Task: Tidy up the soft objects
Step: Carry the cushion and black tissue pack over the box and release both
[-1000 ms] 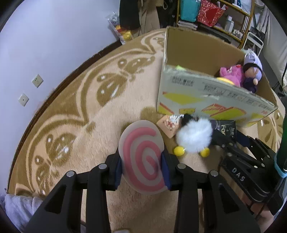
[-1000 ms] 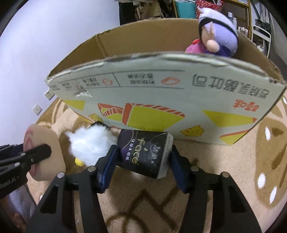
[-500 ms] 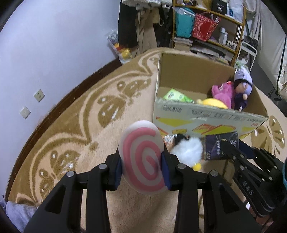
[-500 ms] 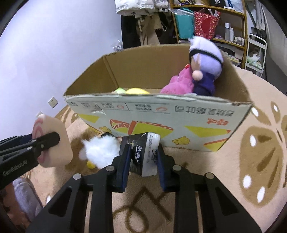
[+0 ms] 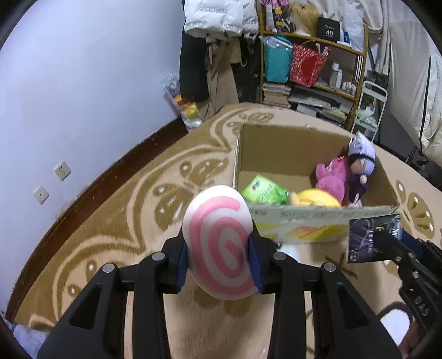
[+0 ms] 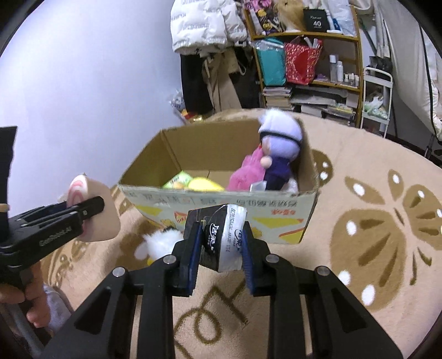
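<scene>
My left gripper (image 5: 219,248) is shut on a pink-and-white swirl cushion (image 5: 218,240), held in the air before the cardboard box (image 5: 312,221); it also shows in the right wrist view (image 6: 94,210). My right gripper (image 6: 221,240) is shut on a dark tissue pack (image 6: 221,237), also held up near the box's front wall (image 6: 221,207); the pack shows in the left wrist view (image 5: 373,237). The box holds a purple-hatted doll (image 6: 279,149), a pink plush (image 5: 331,176), a yellow plush (image 5: 317,197) and a green packet (image 5: 262,190).
A white fluffy toy (image 6: 160,243) lies on the tan patterned rug (image 6: 373,221) in front of the box. A cluttered shelf (image 5: 312,71) and hanging clothes (image 5: 218,24) stand behind the box. The wall (image 5: 69,96) runs along the left.
Both grippers have risen with their loads, from rug level to above the box's front rim. The box interior is now visible in both views.
</scene>
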